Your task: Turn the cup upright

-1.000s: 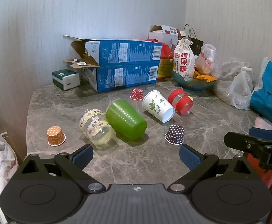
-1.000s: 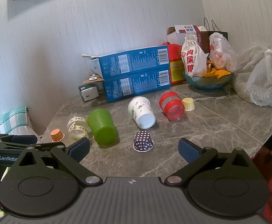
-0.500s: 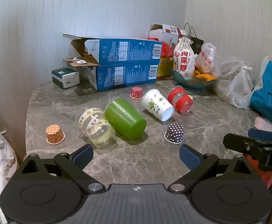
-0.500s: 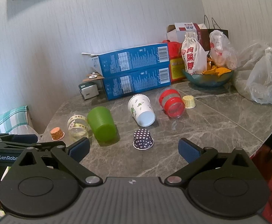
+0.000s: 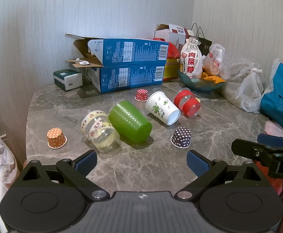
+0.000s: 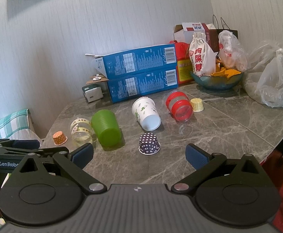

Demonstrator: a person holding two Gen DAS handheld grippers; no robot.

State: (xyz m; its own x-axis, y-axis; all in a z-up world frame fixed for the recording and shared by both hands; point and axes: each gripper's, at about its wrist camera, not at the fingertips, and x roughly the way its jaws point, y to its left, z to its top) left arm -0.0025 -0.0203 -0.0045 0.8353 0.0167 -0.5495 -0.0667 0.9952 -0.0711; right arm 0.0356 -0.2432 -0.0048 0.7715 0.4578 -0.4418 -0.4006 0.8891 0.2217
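- Four cups lie on their sides in a loose row across a grey marble table [image 5: 141, 170]: a clear cup with patterned tape [image 5: 98, 131], a green cup [image 5: 130, 121] touching it, a white paper cup with green print [image 5: 161, 107], and a red-banded clear cup [image 5: 188, 103].
- Small dotted paper cups sit mouth-down around them: orange [image 5: 56, 137], red [image 5: 141, 94], navy [image 5: 181, 136]; a yellow one [image 6: 196, 104] sits beside the red-banded cup.
- The left gripper [image 5: 141, 161] hangs over the near table edge, fingers spread wide and empty; the clear and green cups lie just ahead, nearer its left fingertip.
- The right gripper [image 6: 139, 155] is likewise spread and empty, the navy cup just beyond the gap, the white cup farther on.
- Behind stand stacked blue boxes [image 5: 129, 66], a cloth pouch [image 5: 191, 62] in a bowl [image 5: 197, 82], and plastic bags [image 6: 273, 81].
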